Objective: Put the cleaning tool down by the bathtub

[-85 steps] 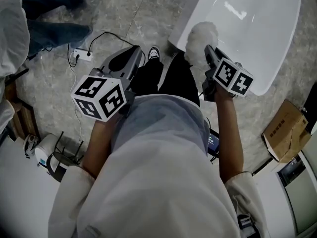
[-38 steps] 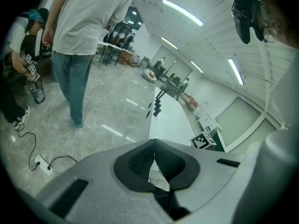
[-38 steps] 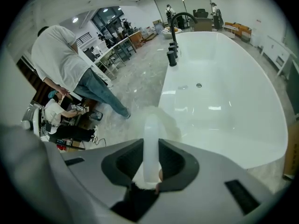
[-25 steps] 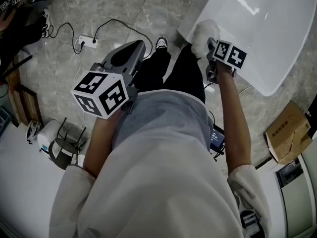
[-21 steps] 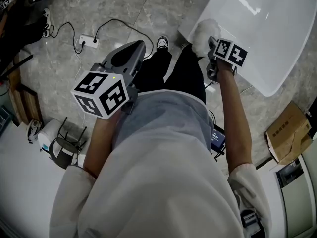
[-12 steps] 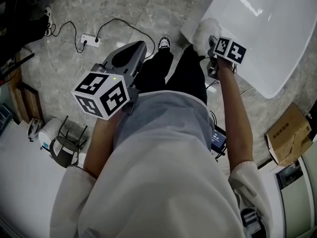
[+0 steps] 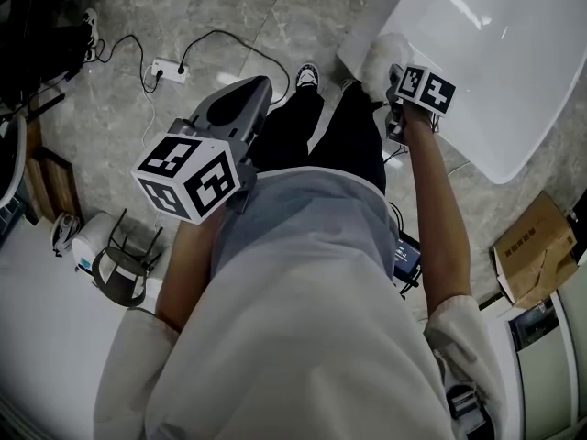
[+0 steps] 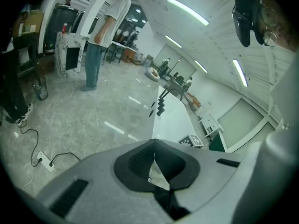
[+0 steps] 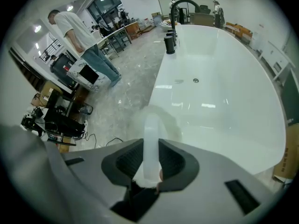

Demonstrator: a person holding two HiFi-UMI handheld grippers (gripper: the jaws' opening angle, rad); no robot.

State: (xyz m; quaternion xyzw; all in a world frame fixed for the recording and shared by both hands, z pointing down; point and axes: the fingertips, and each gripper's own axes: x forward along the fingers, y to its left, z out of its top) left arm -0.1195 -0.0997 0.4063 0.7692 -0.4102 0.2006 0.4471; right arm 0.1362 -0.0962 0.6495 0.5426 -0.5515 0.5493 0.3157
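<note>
Your right claw (image 9: 150,148) grips the cleaning tool (image 7: 379,56); lower it beside the bathtub (image 7: 514,62) before you release.

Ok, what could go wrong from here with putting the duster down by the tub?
The right tool holds the duster by its slim handle right at the bathtub rim; let go here and it may drop into the tub, not beside it. The floor spot beside the tub is cramped by the person's shoe, so it could land underfoot.
</note>
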